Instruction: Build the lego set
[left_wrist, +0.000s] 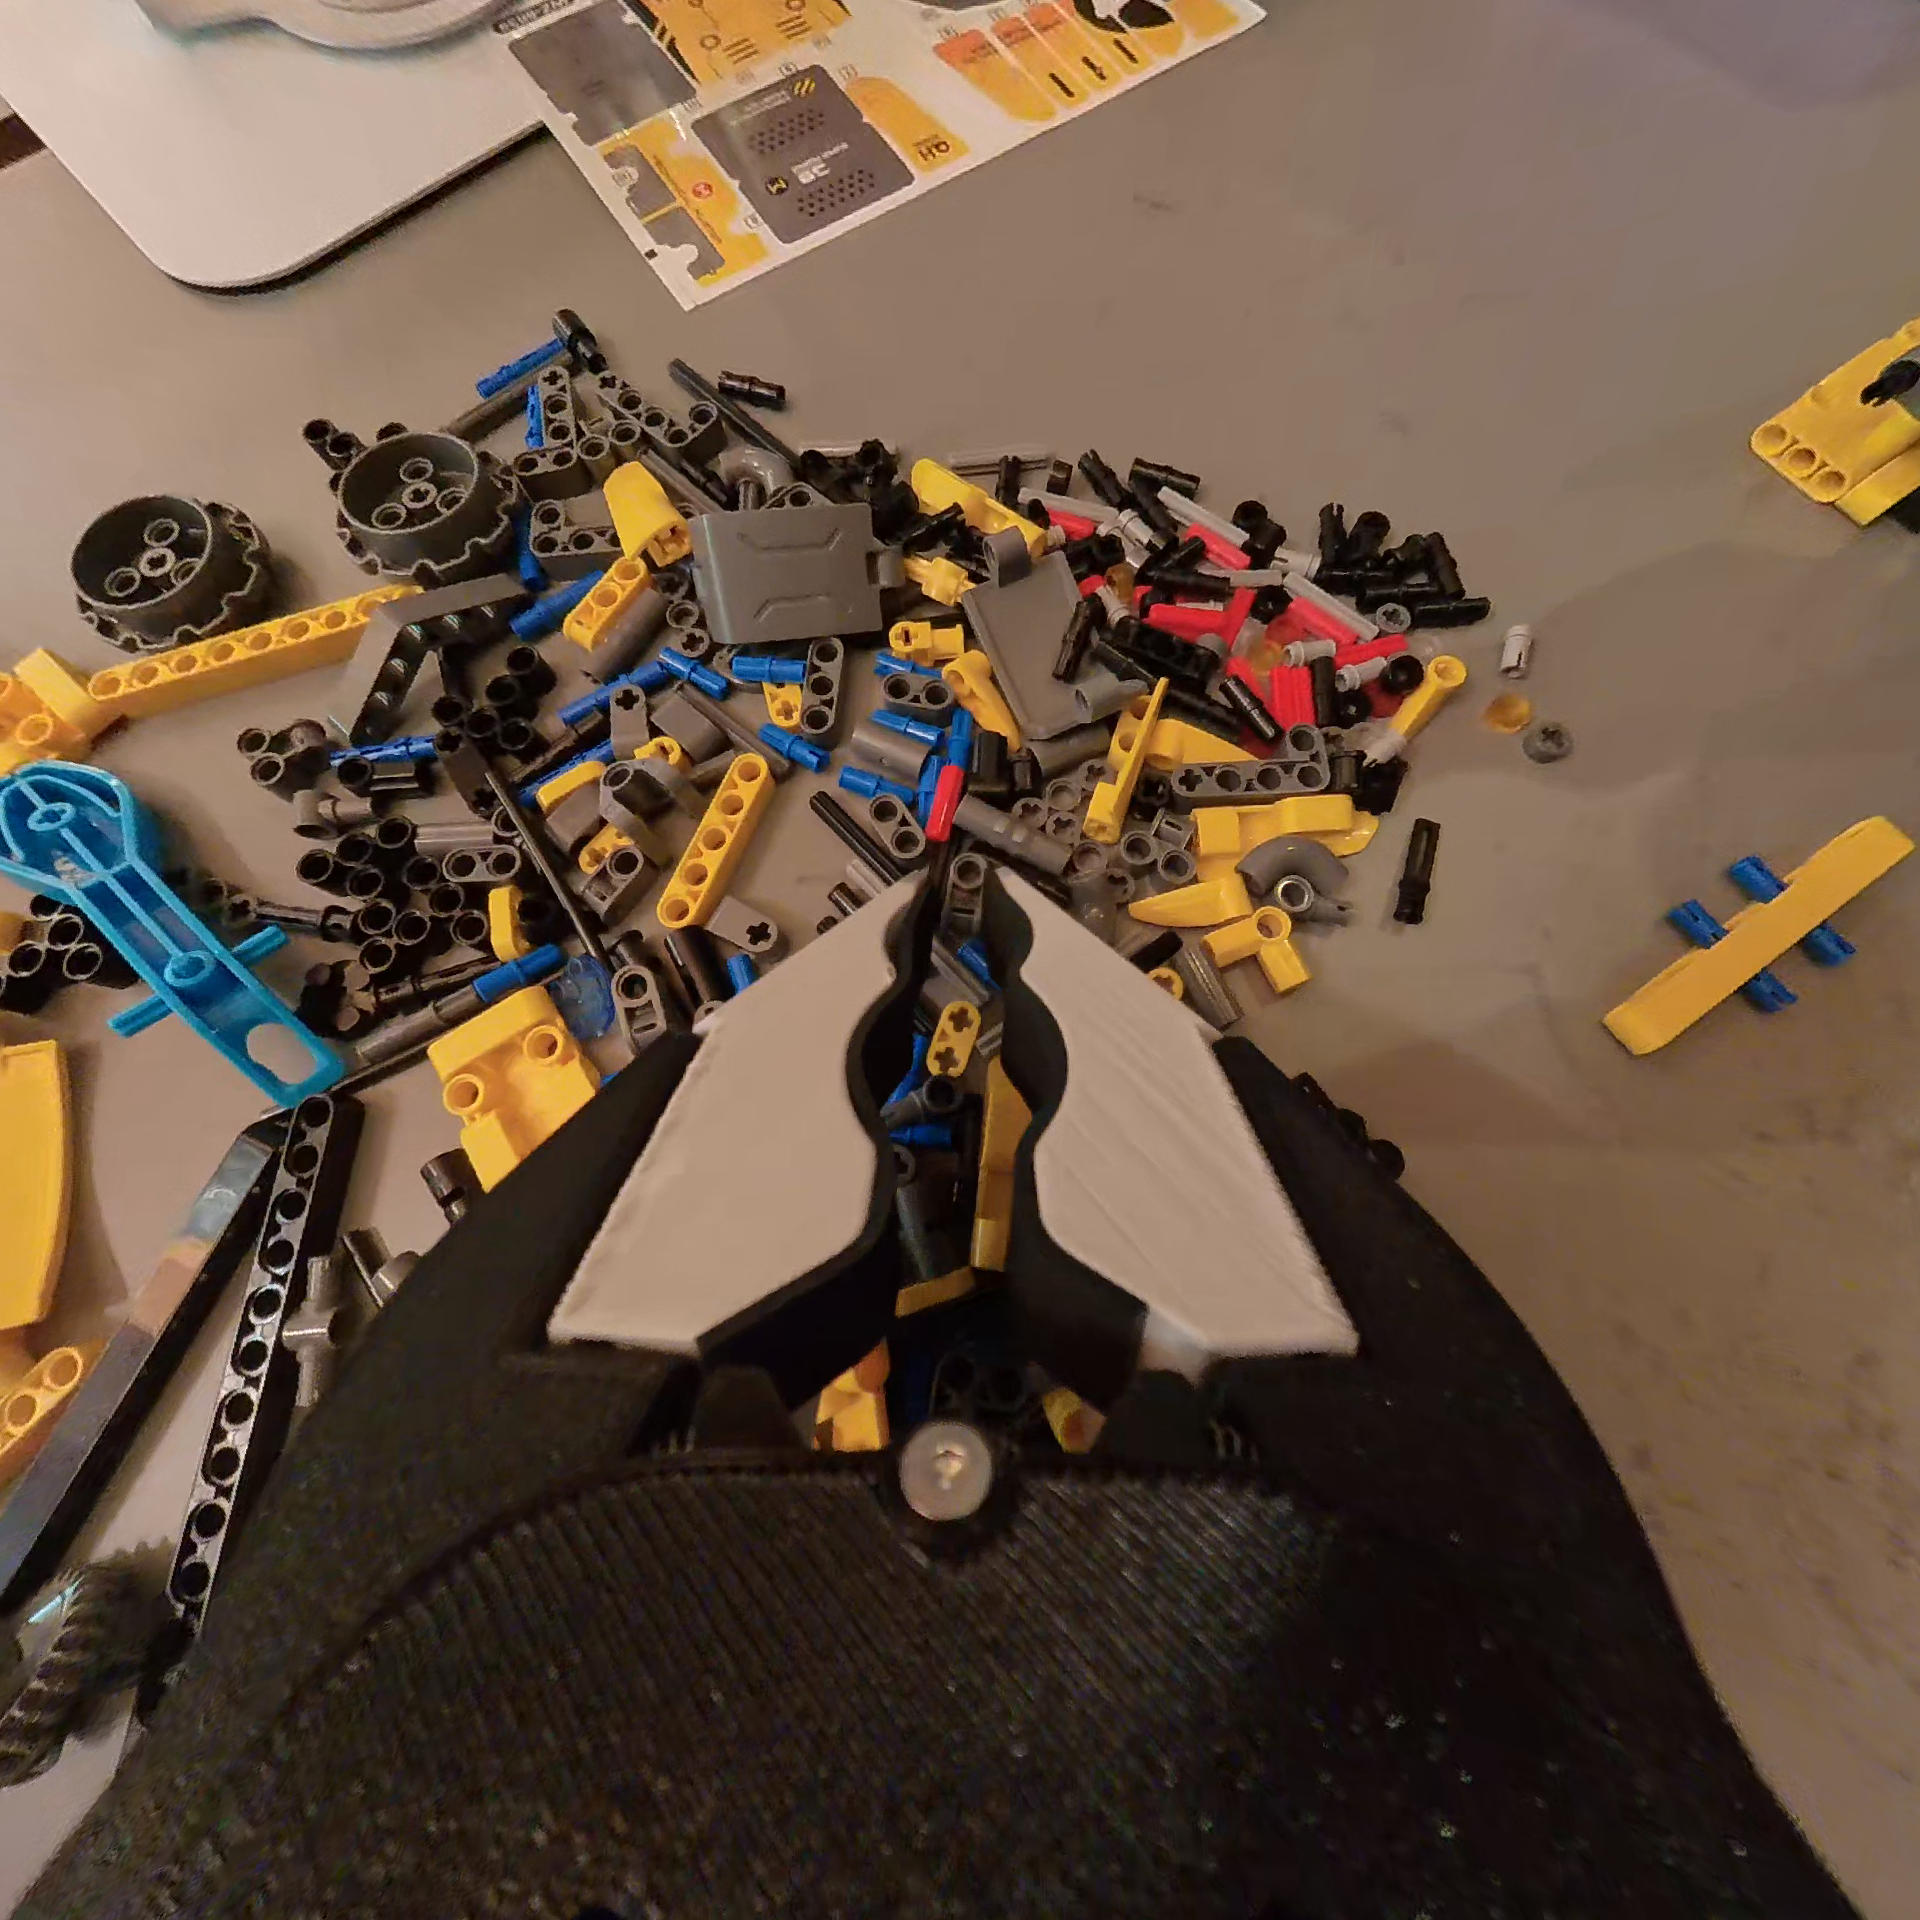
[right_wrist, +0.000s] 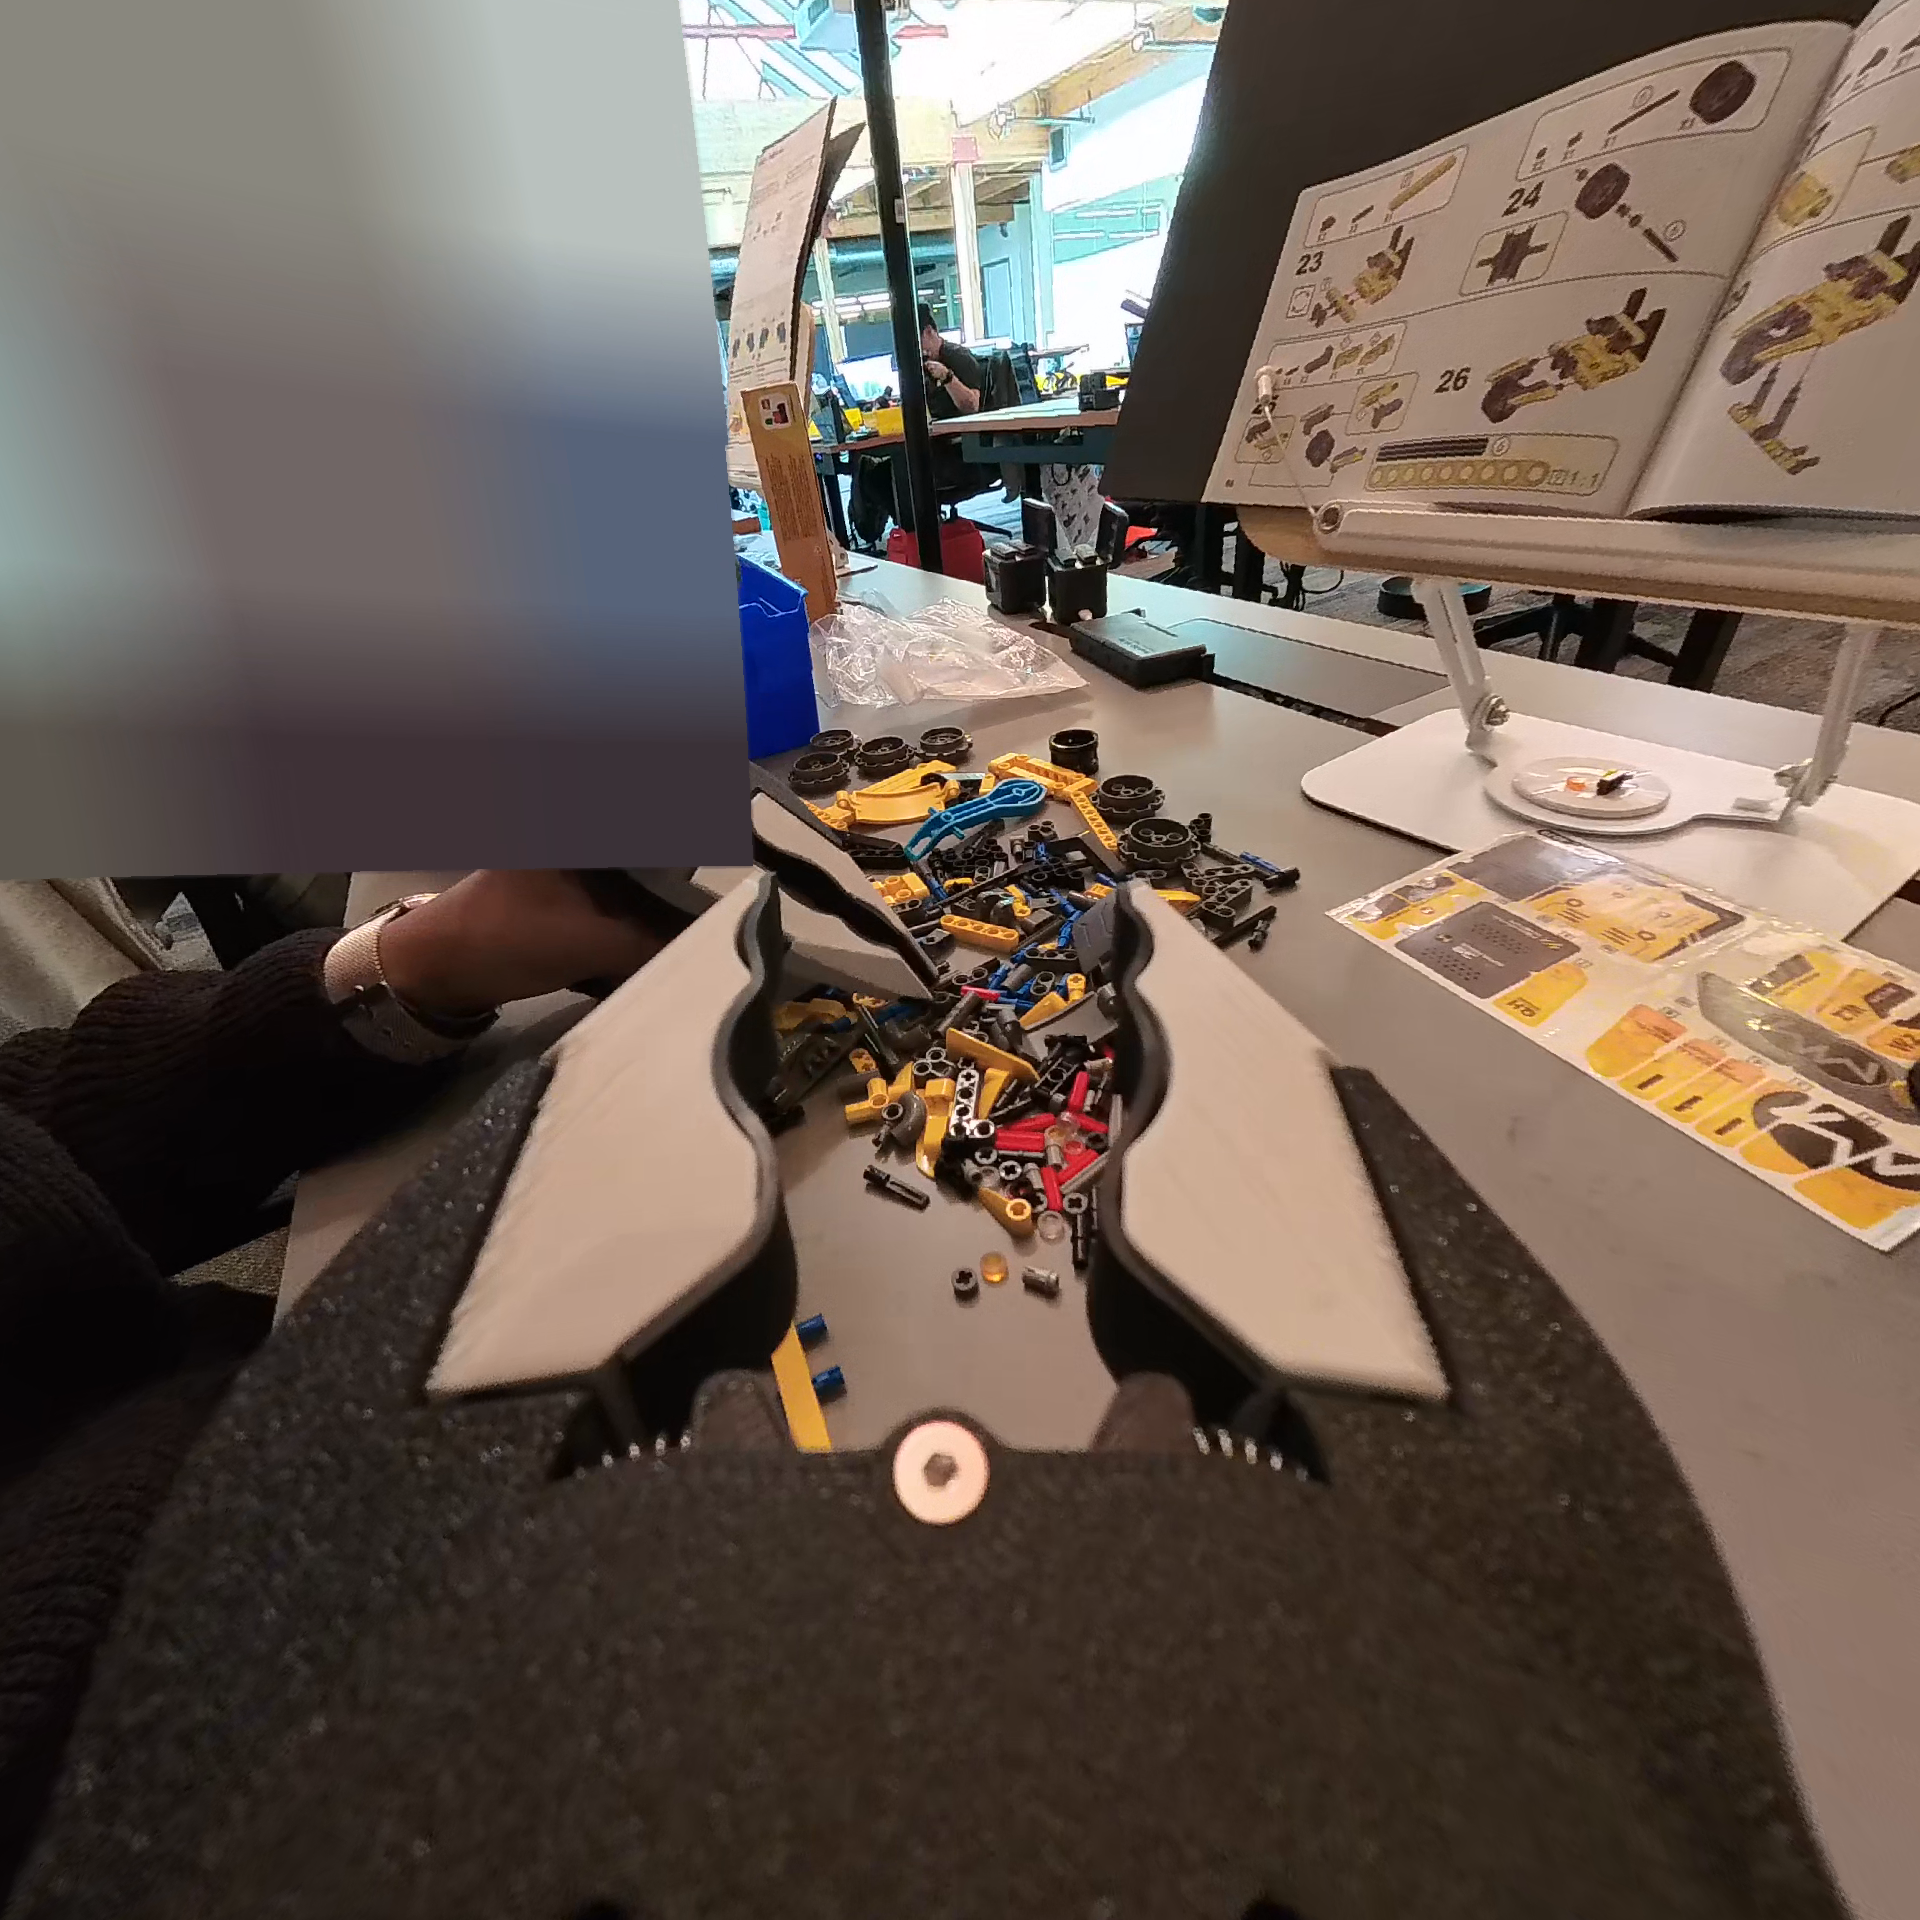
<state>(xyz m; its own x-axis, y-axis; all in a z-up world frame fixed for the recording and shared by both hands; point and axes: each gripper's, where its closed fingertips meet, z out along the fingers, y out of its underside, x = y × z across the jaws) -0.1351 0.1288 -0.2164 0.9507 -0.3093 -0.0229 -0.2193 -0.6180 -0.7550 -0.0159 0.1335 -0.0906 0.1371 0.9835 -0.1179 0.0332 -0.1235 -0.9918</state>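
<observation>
A pile of small black, yellow, blue, red and grey building pieces (left_wrist: 935, 675) lies on the grey table (left_wrist: 1558, 623). My left gripper (left_wrist: 958, 883) is down at the pile's near edge. Its jaws are almost together, with a narrow gap over a dark grey piece. I cannot tell whether anything is pinched. It also shows in the right wrist view (right_wrist: 930, 982), tips in the pile (right_wrist: 997, 1039). My right gripper (right_wrist: 948, 899) is wide open and empty, above the table at the pile's near end. A yellow beam with blue pins (right_wrist: 800, 1382) lies under it and also shows in the left wrist view (left_wrist: 1756, 935).
An instruction booklet (right_wrist: 1558, 312) rests on a white stand (right_wrist: 1382, 790) at the right. A sticker sheet (right_wrist: 1662, 1018) lies beside it. A blue bin (right_wrist: 774, 665) and plastic bags (right_wrist: 935, 655) are behind the pile. Dark wheels (left_wrist: 166, 566), a blue tool (left_wrist: 156, 914) and a yellow sub-assembly (left_wrist: 1839, 447) flank it. The grippers' ends are close to 20 centimeters from one another.
</observation>
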